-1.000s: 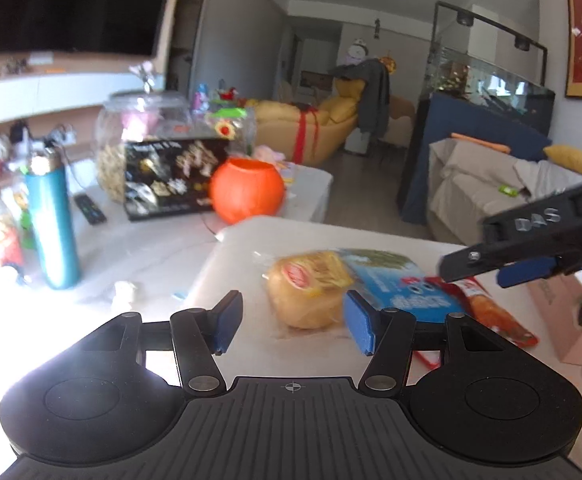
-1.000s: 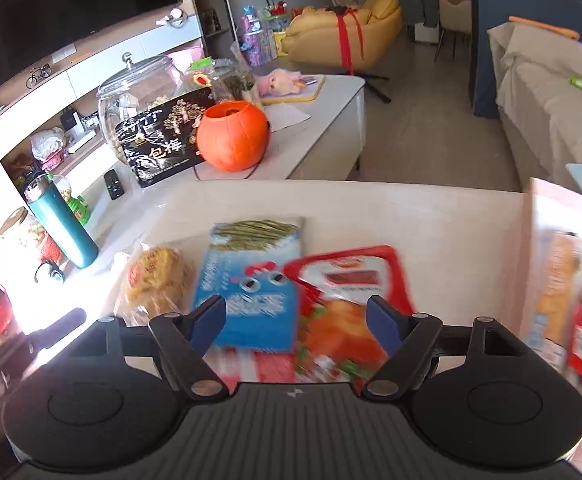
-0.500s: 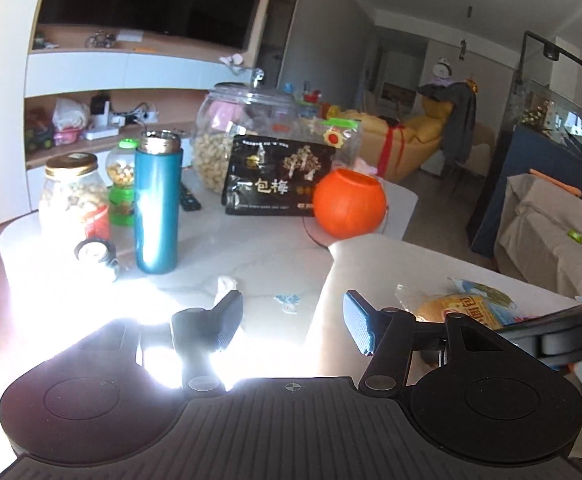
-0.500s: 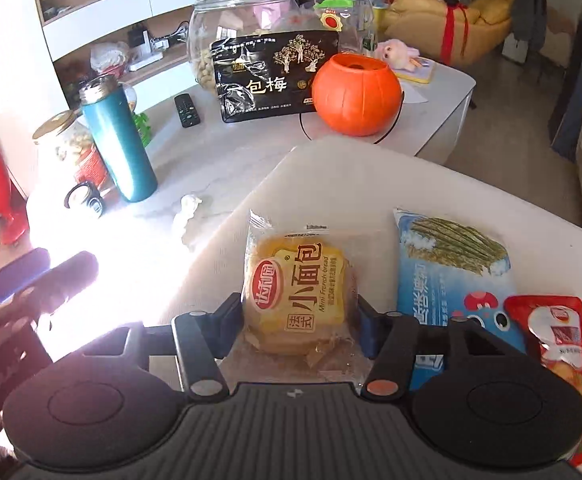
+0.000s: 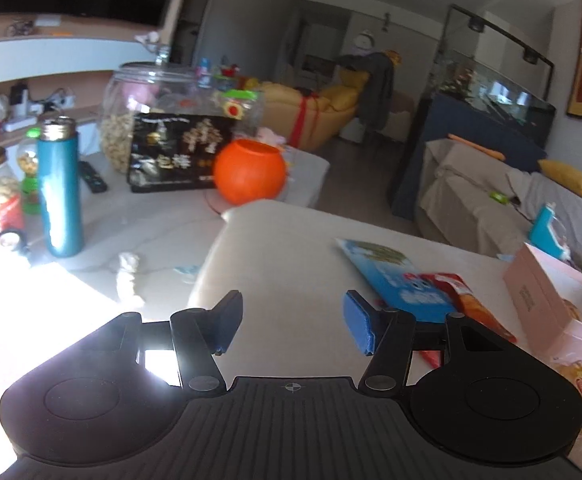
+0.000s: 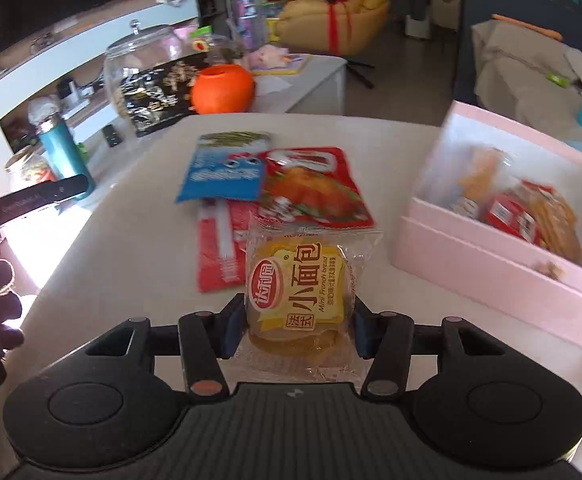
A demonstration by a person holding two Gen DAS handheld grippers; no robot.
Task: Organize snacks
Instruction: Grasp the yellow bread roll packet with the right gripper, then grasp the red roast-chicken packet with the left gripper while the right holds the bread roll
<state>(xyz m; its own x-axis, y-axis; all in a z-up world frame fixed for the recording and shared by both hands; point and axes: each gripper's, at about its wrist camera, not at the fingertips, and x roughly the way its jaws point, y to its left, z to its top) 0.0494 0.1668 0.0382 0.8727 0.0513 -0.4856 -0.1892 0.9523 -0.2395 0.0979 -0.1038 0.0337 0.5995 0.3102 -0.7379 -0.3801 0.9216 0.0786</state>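
1. Right gripper (image 6: 297,330) grips the bread pack (image 6: 303,284), pads pressed on its two sides, the pack hanging above the table (image 6: 139,264) just short of the pink box (image 6: 487,268).
2. Left gripper (image 5: 293,322) hovers half open over bare table, nothing between its pads, and it looks idle for now.
3. Biggest thing first: the pink box sits at the right with its top open. I count at least three wrapped snacks inside, blurred, so the exact number is hard to call.
4. Next in size, the loose packs on the table: one blue pouch (image 6: 227,168), one red chicken pack (image 6: 311,188) overlapping its edge, and one red-and-white packet (image 6: 221,248) partly tucked under the chicken pack. That makes three waiting.
5. Smallest, the bread pack, just one. My read: light and soft, a squashy bun in crinkly, slippery film with air inside.
6. Handling call: a hard squeeze would likely crush the bun, and the film could slide in the pads. Holding across the bun's middle, as now, looks right; the flat sealed edges would probably flop.
7. The flat pouches should be limp and thin, probably best taken by an edge that overhangs another pack.
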